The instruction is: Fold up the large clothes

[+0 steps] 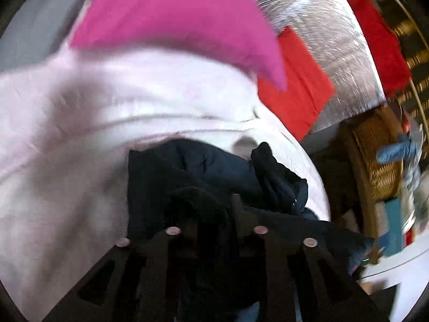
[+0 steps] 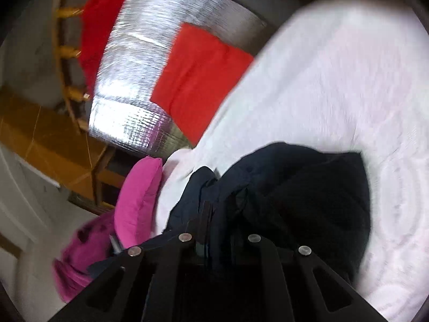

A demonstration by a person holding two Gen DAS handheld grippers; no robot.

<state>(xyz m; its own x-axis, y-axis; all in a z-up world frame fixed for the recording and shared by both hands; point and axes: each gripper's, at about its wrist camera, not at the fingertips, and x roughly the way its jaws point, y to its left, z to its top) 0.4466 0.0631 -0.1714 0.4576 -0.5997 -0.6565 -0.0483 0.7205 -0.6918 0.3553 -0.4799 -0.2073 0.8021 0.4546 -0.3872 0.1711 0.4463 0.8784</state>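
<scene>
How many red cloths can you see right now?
2. One red cloth lies flat on the silver mat, beside the white bedding. The other lies at the mat's far edge by the wooden rails. More may be hidden out of frame.

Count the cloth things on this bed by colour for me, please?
Dark navy garment: 1
Magenta pillow: 1
Orange-red folded cloth: 1
Deeper red cloth at the far edge: 1
Pale pink bedcover: 1
Total: 5

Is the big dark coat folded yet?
Not yet. Nothing looks folded. The dark coat is bunched up on the pale pink bedding, with its cloth in the right claw and the left claw. Spreading and folding are left.
</scene>
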